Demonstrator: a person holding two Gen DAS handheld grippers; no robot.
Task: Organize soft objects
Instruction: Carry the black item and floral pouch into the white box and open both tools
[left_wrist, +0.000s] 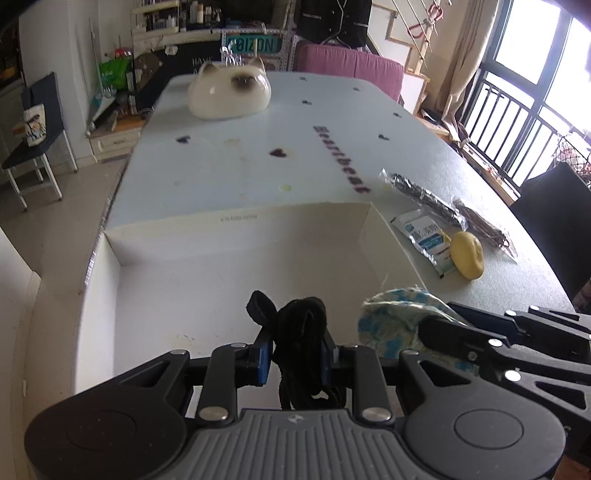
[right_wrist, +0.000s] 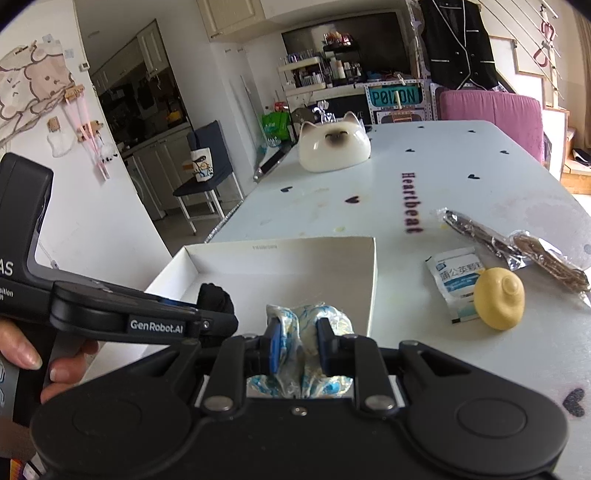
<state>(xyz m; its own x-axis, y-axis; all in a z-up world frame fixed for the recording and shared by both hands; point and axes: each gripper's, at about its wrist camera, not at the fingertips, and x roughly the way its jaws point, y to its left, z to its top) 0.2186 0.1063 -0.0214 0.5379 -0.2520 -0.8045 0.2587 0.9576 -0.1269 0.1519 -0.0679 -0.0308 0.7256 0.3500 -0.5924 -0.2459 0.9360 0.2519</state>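
Observation:
My left gripper is shut on a black soft fabric piece and holds it over the near part of the white shallow box. My right gripper is shut on a blue-and-white patterned cloth at the box's near right side. The cloth also shows in the left wrist view, with the right gripper beside mine. The left gripper and the black fabric show at the left of the right wrist view.
On the table right of the box lie a yellow round soft object, a white-blue sachet and clear-wrapped dark packets. A cat-face cushion sits at the far end. Chairs stand around the table.

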